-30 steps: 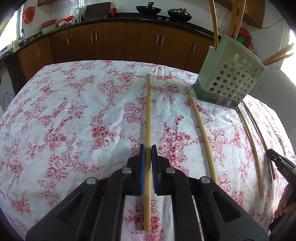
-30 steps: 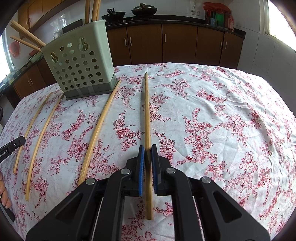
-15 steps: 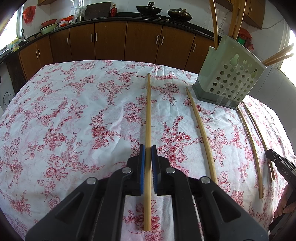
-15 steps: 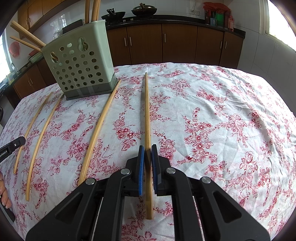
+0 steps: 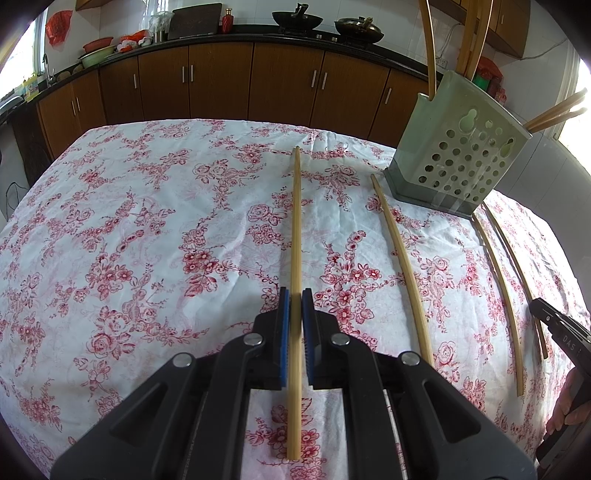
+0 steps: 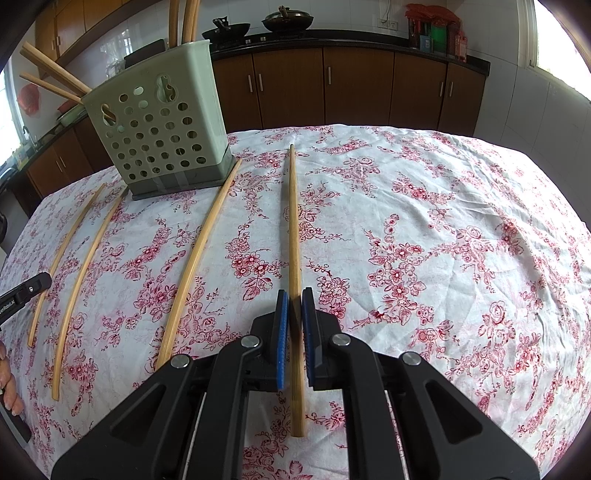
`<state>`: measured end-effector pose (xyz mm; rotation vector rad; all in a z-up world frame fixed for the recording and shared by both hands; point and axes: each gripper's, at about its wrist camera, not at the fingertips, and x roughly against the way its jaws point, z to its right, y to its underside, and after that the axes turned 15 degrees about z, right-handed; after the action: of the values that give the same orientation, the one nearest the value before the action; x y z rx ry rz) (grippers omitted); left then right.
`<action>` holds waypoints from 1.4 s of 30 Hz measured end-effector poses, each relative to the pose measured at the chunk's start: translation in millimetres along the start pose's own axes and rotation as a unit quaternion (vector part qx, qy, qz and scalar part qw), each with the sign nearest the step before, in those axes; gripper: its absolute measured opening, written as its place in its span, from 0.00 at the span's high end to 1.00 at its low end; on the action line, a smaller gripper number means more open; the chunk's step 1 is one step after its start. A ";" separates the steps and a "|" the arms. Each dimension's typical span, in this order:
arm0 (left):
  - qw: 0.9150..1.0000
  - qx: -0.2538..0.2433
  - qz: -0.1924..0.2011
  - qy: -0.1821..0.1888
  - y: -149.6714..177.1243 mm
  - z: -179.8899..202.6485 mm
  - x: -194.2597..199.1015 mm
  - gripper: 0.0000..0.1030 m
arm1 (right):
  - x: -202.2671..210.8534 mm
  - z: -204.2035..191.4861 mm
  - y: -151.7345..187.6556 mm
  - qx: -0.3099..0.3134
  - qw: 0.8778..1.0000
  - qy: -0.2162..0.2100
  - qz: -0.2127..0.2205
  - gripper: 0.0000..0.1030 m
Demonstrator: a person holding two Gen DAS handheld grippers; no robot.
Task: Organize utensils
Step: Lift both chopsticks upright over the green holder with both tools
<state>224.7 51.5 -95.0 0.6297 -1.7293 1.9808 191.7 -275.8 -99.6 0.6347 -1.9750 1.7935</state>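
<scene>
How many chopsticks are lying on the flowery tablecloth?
4 chopsticks: one clamped in the right gripper, one just left of it, two farther left, past the green holder. More stand inside the holder, partly hidden.

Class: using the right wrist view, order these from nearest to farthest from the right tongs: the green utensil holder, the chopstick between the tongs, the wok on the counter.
1. Chopstick, between the right tongs.
2. Green utensil holder, upper left on the table.
3. Wok, far back on the counter.

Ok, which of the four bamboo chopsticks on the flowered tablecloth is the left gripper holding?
The leftmost bamboo chopstick, pinched between the left gripper's blue pads; the next chopstick lies loose to its right, nearer the pale green perforated holder.
</scene>
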 end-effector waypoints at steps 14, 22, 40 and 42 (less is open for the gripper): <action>0.997 -0.082 -0.007 -0.006 11.9 20.0 20.4 0.92 | 21.5 5.1 -3.2 -0.003 1.000 -0.008 0.023 0.92; 0.992 -0.059 0.108 0.019 -52.7 23.8 88.2 0.92 | 82.6 10.7 -61.8 -0.008 0.989 -0.011 0.145 0.92; 0.968 -0.066 0.223 0.100 -137.0 55.5 166.8 0.92 | 146.3 -12.7 -142.1 -0.029 0.959 -0.094 0.264 0.92; 0.961 -0.071 0.243 0.107 -147.5 66.3 174.0 0.92 | 155.0 -20.1 -154.6 -0.030 0.952 -0.106 0.287 0.92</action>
<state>176.3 8.9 133.6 -0.0746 -1.9978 2.1084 153.5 -277.7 117.0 0.2456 -2.5442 2.0357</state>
